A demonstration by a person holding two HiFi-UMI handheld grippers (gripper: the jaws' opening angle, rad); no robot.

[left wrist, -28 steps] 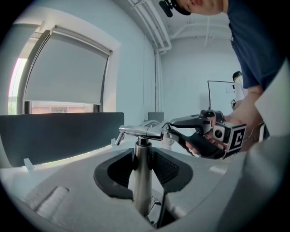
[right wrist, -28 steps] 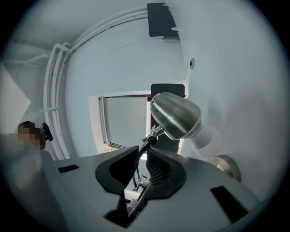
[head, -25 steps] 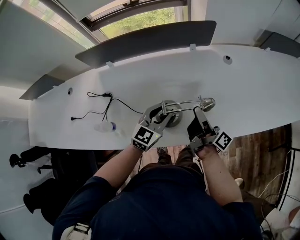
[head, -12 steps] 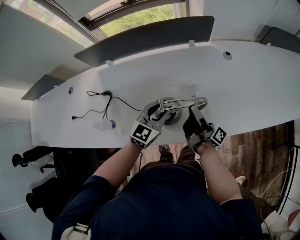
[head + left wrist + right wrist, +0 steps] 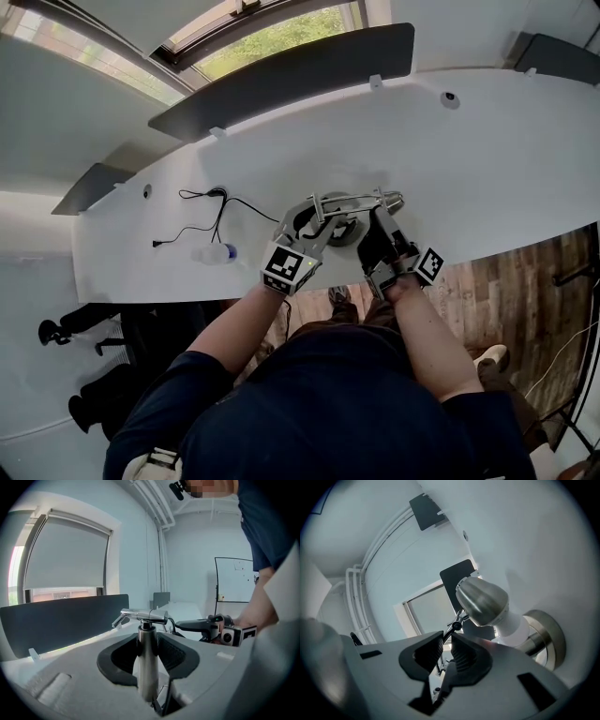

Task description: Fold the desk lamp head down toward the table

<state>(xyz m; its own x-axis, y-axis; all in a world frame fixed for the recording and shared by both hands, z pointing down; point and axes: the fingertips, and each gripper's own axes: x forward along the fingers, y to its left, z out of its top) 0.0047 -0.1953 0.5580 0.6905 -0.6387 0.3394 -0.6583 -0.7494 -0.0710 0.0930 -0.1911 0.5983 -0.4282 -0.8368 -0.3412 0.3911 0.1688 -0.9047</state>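
Note:
A chrome desk lamp stands on the white table (image 5: 487, 159), its round base (image 5: 349, 231) near the front edge. My left gripper (image 5: 314, 218) is shut on the upright post (image 5: 146, 667), with the dark pads (image 5: 174, 652) on both sides of it. The thin arm (image 5: 352, 199) runs right from the joint (image 5: 145, 616) to the lamp head (image 5: 396, 199). My right gripper (image 5: 380, 214) is shut on that thin rod (image 5: 451, 631) just behind the head. In the right gripper view the dome-shaped head (image 5: 482, 600) and its white bulb (image 5: 513, 625) hang close over the base (image 5: 543, 639).
A black cable (image 5: 220, 202) and a clear bottle with a blue cap (image 5: 212, 253) lie to the left of the lamp. A dark partition (image 5: 281, 75) lines the table's far edge. The table's front edge runs just below both grippers, with wooden floor (image 5: 506, 281) beyond it.
My right gripper has sunk and rolled with the lamp arm in it, bringing the lamp head lower and nearer the base. The left gripper has kept still on the post.

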